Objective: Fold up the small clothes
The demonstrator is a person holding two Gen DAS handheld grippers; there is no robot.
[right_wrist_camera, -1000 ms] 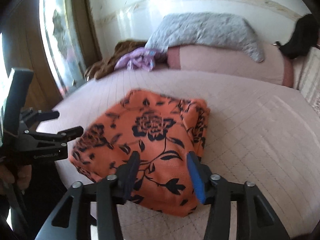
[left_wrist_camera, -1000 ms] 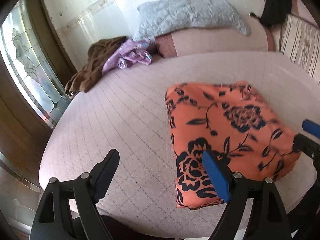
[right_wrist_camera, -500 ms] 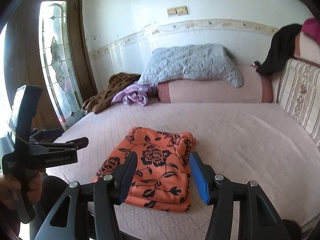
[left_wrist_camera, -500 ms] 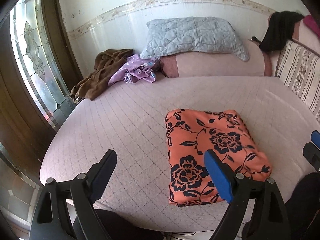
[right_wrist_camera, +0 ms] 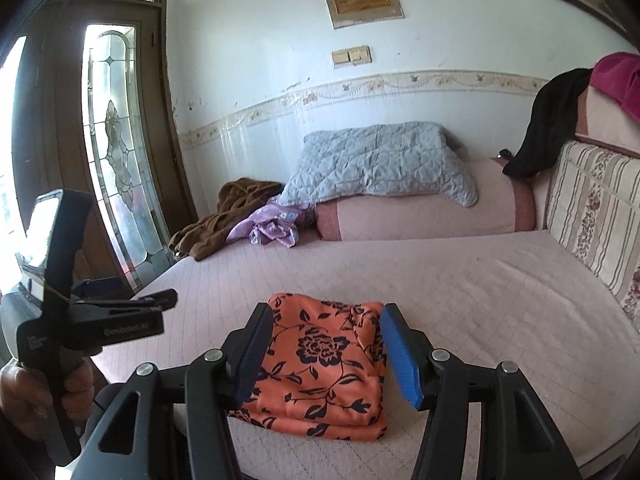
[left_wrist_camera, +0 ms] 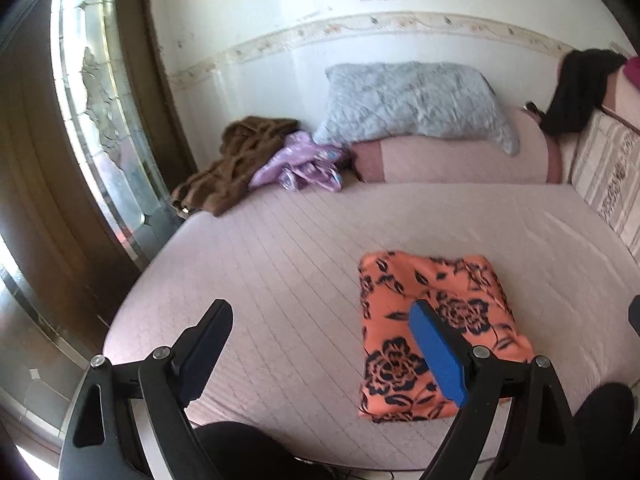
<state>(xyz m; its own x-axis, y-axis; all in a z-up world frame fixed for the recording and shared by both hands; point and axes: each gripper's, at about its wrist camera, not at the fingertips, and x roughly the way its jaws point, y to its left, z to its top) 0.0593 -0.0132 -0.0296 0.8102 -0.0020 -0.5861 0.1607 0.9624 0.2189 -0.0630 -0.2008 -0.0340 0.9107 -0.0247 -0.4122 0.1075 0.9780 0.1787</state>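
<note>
An orange cloth with dark flowers [left_wrist_camera: 436,328] lies folded into a neat rectangle near the front edge of the pink quilted bed [left_wrist_camera: 288,264]; it also shows in the right wrist view [right_wrist_camera: 320,364]. My left gripper [left_wrist_camera: 320,340] is open and empty, held above the bed to the left of the cloth. My right gripper [right_wrist_camera: 326,350] is open and empty, held back above the cloth. The left gripper also shows in the right wrist view [right_wrist_camera: 160,304], held in a hand at the left.
A brown garment [left_wrist_camera: 236,160] and a purple garment [left_wrist_camera: 300,164] lie crumpled at the bed's far left. A grey quilted pillow [left_wrist_camera: 412,100] rests on a pink bolster [left_wrist_camera: 452,156]. A striped cushion [right_wrist_camera: 592,208] and black garment [right_wrist_camera: 548,128] stand at the right. A glass door [right_wrist_camera: 116,152] is left.
Both grippers have pulled up and back from the folded cloth, which now looks smaller and farther away. The cloth has stayed in place.
</note>
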